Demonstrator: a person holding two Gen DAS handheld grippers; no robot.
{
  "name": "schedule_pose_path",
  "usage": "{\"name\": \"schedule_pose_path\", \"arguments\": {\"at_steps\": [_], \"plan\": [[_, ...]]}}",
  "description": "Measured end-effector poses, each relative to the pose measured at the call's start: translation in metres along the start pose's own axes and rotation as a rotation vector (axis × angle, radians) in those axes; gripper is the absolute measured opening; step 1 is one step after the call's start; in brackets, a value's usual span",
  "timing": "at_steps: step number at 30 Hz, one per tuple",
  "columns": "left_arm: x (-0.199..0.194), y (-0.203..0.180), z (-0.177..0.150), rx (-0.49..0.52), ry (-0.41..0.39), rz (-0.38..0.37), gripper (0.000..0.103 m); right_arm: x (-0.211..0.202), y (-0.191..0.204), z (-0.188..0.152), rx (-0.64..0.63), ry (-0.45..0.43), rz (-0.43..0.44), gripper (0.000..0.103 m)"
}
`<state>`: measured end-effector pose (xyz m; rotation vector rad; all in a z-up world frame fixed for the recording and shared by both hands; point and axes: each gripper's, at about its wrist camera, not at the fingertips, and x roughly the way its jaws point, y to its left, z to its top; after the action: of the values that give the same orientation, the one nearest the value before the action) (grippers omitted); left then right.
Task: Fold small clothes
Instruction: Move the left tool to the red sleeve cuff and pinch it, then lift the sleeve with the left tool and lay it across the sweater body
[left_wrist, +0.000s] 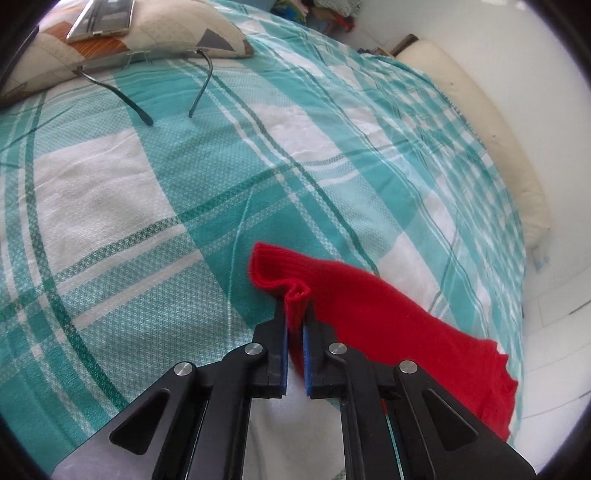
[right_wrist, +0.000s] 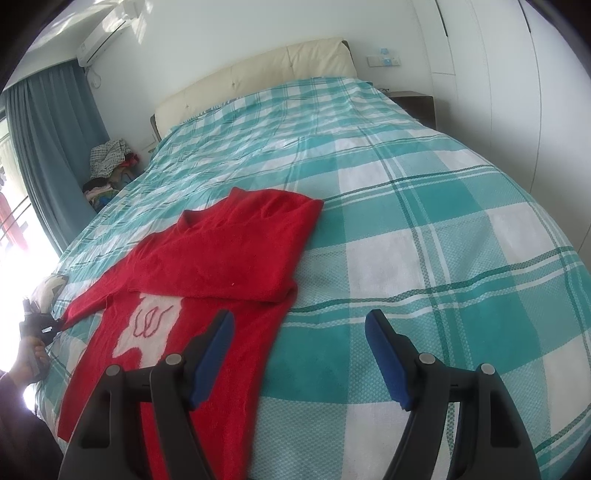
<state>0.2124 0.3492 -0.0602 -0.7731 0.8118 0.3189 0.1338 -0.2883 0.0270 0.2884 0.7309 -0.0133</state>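
A small red sweater (right_wrist: 221, 251) with a white motif lies on the teal and white checked bedspread (right_wrist: 424, 229). Its right side is folded over the body. My left gripper (left_wrist: 295, 306) is shut on the ribbed cuff of the red sleeve (left_wrist: 388, 314), just above the bedspread (left_wrist: 184, 184). It also shows at the far left of the right wrist view (right_wrist: 51, 326), holding the sleeve end. My right gripper (right_wrist: 299, 325) is open and empty, above the bedspread just right of the sweater's lower edge.
A patterned pillow (left_wrist: 155, 33) with a phone (left_wrist: 101, 18) on it lies at the bed's far side, with eyeglasses (left_wrist: 147, 77) beside it. A cream headboard (right_wrist: 258, 74), a clothes pile (right_wrist: 107, 162), blue curtain (right_wrist: 51, 147) and nightstand (right_wrist: 415, 103) surround the bed.
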Motion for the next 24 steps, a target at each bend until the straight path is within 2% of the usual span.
{"name": "schedule_pose_path", "arguments": {"at_steps": [2,4,9,12,15,17,20,21,23,24], "plan": [[-0.023,-0.027,-0.001,0.079,-0.06,-0.02,0.004,-0.004,0.002,0.002,0.001,-0.014,0.01,0.073],[-0.047,-0.072,-0.005,0.21,-0.114,-0.046,0.004,-0.007,0.003,0.004,-0.001,-0.027,0.018,0.073],[-0.1,-0.218,-0.024,0.493,-0.156,-0.231,0.004,-0.011,0.004,0.007,0.012,-0.035,0.05,0.073],[-0.121,-0.308,-0.057,0.668,-0.14,-0.342,0.004,-0.017,0.002,0.009,0.017,-0.051,0.055,0.073],[-0.123,-0.379,-0.105,0.803,-0.093,-0.428,0.004,-0.023,-0.002,0.011,0.026,-0.067,0.053,0.073],[-0.113,-0.413,-0.141,0.873,-0.046,-0.457,0.004,-0.026,-0.006,0.013,0.04,-0.076,0.053,0.073],[-0.09,-0.443,-0.196,0.958,0.025,-0.455,0.005,-0.03,-0.012,0.016,0.06,-0.09,0.055,0.073],[-0.08,-0.449,-0.212,0.973,0.058,-0.453,0.007,-0.032,-0.013,0.017,0.065,-0.095,0.056,0.073],[-0.058,-0.456,-0.241,0.991,0.129,-0.44,0.018,-0.035,-0.016,0.019,0.073,-0.104,0.058,0.073],[-0.048,-0.458,-0.252,0.994,0.164,-0.428,0.042,-0.036,-0.017,0.02,0.077,-0.108,0.058,0.073]]}}
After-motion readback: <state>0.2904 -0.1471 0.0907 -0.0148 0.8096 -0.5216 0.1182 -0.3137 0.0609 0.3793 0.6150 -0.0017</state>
